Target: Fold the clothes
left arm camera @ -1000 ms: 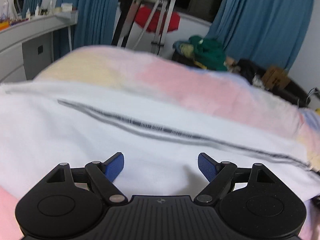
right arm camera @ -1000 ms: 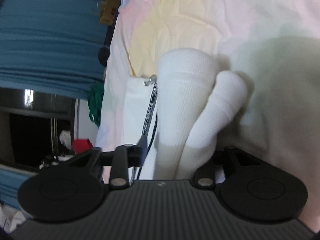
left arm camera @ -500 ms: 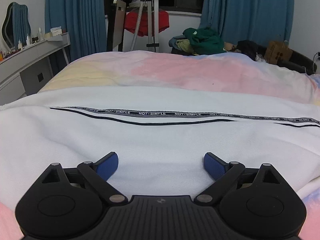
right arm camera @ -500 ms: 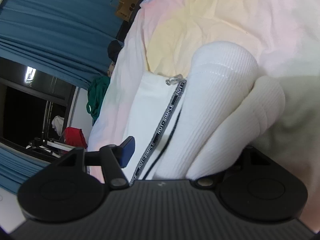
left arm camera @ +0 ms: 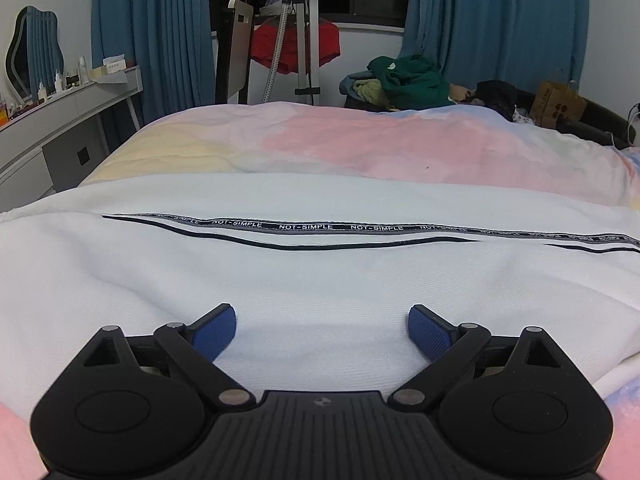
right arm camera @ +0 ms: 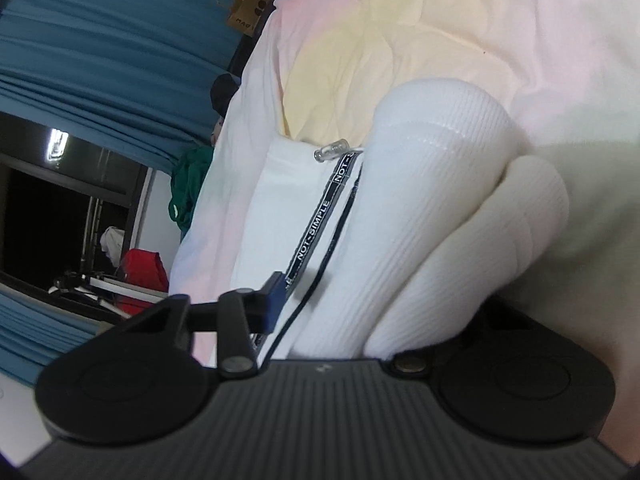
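Observation:
A white garment (left arm camera: 320,280) with a black "NOT-SIMPLE" tape stripe (left arm camera: 304,226) lies spread across the bed. My left gripper (left arm camera: 322,330) is open, its blue pads low over the white cloth, holding nothing. In the right wrist view my right gripper (right arm camera: 360,300) is closed around the garment's ribbed white cuffs (right arm camera: 432,216). Its left blue pad (right arm camera: 276,296) presses the cloth beside the stripe (right arm camera: 320,220). The right finger is hidden behind the bunched ribbing. A clear zipper pull (right arm camera: 332,150) shows at the stripe's end.
The bed has a pastel pink and yellow quilt (left arm camera: 360,144). Blue curtains (left arm camera: 152,32), a grey desk (left arm camera: 60,120) at the left, a tripod with a red cloth (left arm camera: 296,40) and a pile of green clothes (left arm camera: 404,80) stand beyond the bed.
The left gripper has levelled out and steadied over the garment, its jaws a little wider. The right gripper has turned while keeping hold of the ribbed cuffs.

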